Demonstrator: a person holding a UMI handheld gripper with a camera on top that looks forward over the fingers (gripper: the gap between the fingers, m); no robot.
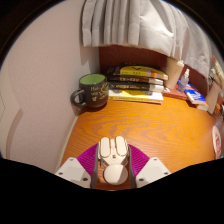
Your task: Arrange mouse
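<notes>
A white computer mouse (113, 160) lies lengthwise between my gripper's fingers, its buttons pointing away from me. My gripper (113, 163) is shut on the mouse, with the magenta pads (88, 157) pressed against both of its sides. The mouse sits over the near part of the wooden desk (150, 125); I cannot tell whether it rests on the desk or is lifted off it.
A dark green mug (92, 92) stands at the back left of the desk. A stack of books (137, 82) lies beside it under a grey curtain (135, 25). Small boxes (196, 98) and a bottle (178, 72) stand at the back right. A white wall (40, 70) lies to the left.
</notes>
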